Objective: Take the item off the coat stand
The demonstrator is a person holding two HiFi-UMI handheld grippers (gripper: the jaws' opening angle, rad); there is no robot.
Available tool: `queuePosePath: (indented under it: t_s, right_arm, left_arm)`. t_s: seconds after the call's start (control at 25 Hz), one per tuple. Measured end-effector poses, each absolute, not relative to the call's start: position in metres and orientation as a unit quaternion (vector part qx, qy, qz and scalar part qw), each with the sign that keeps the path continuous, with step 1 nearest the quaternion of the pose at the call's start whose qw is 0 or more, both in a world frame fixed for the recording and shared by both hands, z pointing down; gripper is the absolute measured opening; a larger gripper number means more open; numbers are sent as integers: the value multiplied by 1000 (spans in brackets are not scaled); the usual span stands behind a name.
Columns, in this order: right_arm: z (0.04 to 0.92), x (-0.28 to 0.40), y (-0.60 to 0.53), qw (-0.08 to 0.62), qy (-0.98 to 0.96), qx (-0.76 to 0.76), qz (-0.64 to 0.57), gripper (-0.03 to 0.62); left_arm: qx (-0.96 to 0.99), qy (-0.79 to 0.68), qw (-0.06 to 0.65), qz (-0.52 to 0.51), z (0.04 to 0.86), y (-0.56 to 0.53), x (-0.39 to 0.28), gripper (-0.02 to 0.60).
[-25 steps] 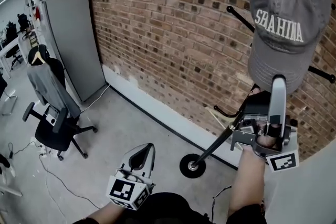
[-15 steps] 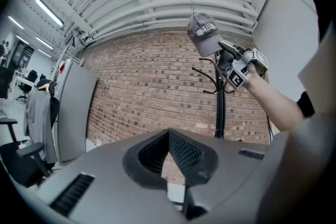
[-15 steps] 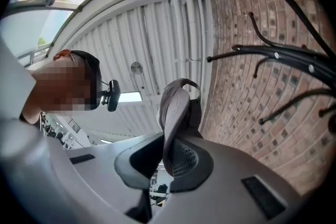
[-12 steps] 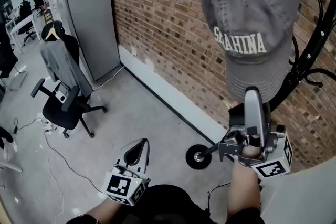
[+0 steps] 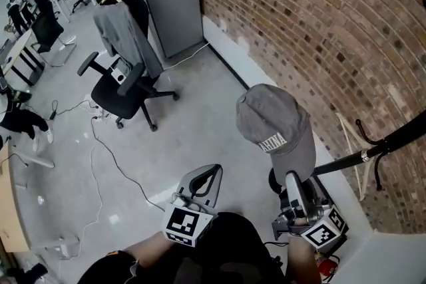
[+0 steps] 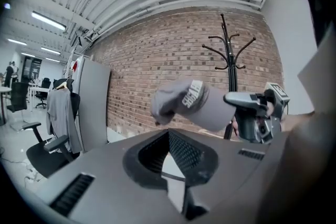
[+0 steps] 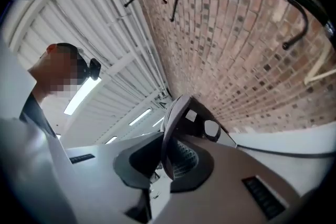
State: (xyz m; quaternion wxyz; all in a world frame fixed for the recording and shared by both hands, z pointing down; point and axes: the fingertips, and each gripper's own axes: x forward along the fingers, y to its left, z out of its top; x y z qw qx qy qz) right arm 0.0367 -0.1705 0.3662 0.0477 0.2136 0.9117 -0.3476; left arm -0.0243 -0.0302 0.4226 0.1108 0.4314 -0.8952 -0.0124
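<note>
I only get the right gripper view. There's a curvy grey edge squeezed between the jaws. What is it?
Observer: It is the brim of a grey cap. The head view shows the whole cap, with white lettering on its front.
Operator: Is the cap on a hook?
Observer: No. In the head view the right gripper holds it out over the floor, clear of the hooks of the coat stand.
Operator: What is my other gripper doing?
Observer: The left gripper view shows the left gripper with its jaws together and nothing between them.
</note>
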Motion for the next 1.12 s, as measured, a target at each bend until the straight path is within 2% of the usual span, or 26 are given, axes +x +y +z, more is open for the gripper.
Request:
queuePosePath:
  t_s: [0.16, 0.32, 0.52, 1.12]
  right_arm:
    - [437, 48, -155, -30, 899, 194, -391, 31]
    - [467, 55, -148, -62, 895, 176, -406, 31]
    - [472, 46, -134, -77, 898, 183, -392, 31]
    - [463, 28, -106, -84, 908, 196, -359, 31]
  left_arm:
    - [421, -900, 107, 27, 445, -25, -29, 25]
    - [414, -899, 144, 23, 472, -20, -31, 25]
    - [417, -894, 165, 3, 482, -22, -32, 25]
    - [403, -902, 155, 8, 478, 4, -37, 25]
